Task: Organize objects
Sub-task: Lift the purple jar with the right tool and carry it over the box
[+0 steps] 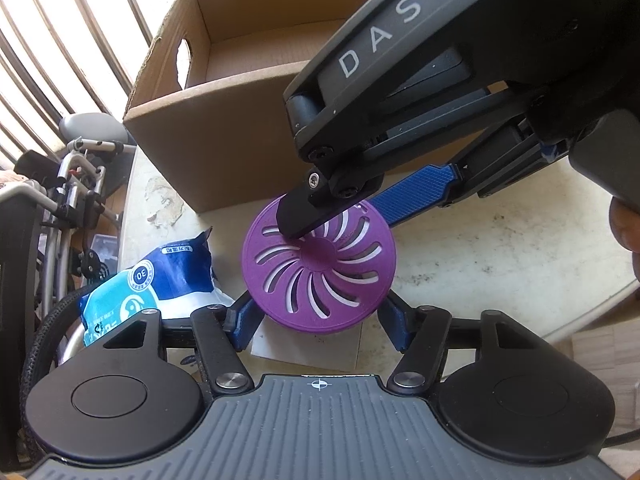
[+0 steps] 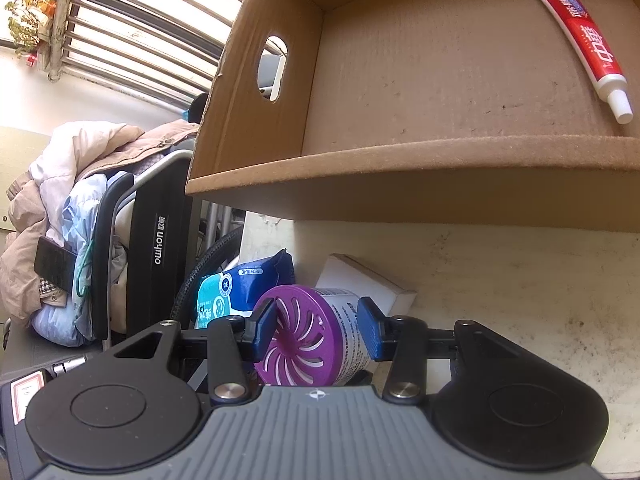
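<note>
Purple slotted-lid cylindrical canister (image 1: 320, 268), white printed label on its side, sits at frame centre in the left wrist view and lower centre in the right wrist view (image 2: 308, 336), tipped so the lid faces the cameras. Whether its base touches the tabletop: can't tell.

Left gripper (image 1: 320, 320): blue pads flank the canister at lower centre, w/ the lid edge against both pads as far as the view shows; reads as clamped on the body.

Right gripper (image 2: 316, 332): blue pads pressed on the canister from both sides, one on the lid rim, the other on the label wall; clamped. In the left wrist view (image 1: 336, 216) it enters from upper right, one black finger lying over the lid top.

Open brown cardboard box (image 1: 224, 92) w/ oval hand-hole fills upper centre; near wall edge just behind the canister, small gap of tabletop between. Inside, right wrist view (image 2: 440, 80): floor mostly bare, a red-and-white toothpaste tube (image 2: 584, 48) at far upper right.

Stained pale tabletop (image 1: 480, 248): open room at right of frame. Left side crowded: blue-and-white soft pack (image 1: 160, 280) near the canister, white flat box (image 2: 364, 280) just behind it. Table's left edge lies just past the pack; a wheelchair frame (image 1: 72, 184) beyond.
</note>
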A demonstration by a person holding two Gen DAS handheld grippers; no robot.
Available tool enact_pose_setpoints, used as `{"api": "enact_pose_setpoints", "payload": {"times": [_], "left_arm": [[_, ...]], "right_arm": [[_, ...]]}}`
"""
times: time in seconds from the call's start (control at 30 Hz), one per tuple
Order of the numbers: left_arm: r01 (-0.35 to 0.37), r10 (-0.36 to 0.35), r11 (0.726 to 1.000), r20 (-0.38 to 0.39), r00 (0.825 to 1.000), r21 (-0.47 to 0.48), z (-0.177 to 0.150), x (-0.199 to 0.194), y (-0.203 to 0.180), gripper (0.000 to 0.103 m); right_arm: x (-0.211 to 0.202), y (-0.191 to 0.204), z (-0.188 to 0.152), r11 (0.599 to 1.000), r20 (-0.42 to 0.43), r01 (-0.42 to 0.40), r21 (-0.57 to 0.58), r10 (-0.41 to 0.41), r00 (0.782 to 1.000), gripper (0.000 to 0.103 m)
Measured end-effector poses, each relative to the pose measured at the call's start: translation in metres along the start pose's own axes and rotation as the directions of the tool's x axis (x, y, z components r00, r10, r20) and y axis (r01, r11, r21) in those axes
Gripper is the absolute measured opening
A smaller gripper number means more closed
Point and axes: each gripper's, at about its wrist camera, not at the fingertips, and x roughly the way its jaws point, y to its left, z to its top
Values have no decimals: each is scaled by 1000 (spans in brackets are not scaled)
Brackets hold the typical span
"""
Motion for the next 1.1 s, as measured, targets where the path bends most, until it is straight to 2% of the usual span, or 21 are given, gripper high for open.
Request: {"api": "enact_pose_setpoints", "payload": {"times": [0.1, 0.17, 0.3, 0.77, 1.1], "left_arm": [[-3, 3, 1000, -5, 1000, -1, 1, 2, 0, 64], [-4, 4, 1000, -9, 1000, -3, 1, 4, 0, 64], [-11, 11, 1000, -10, 1000, 5, 2, 5, -1, 64], [-2, 2, 1000, 4, 1000, -12, 4, -6, -3, 63], [-20, 21, 1000, 38, 999, -18, 7, -28, -6, 63]], "right_arm": [[1, -2, 1, 1000, -15, -2, 2, 2, 1000, 50], [2, -4, 1, 1000, -26, -3, 11, 4, 1000, 55], [4, -6, 0, 999, -33, -16, 32, 17, 999, 56], [-5, -5, 1, 998, -24, -17, 56, 18, 1000, 56], [-27, 12, -1, 999, -2, -23, 22, 23, 1000, 56]]}}
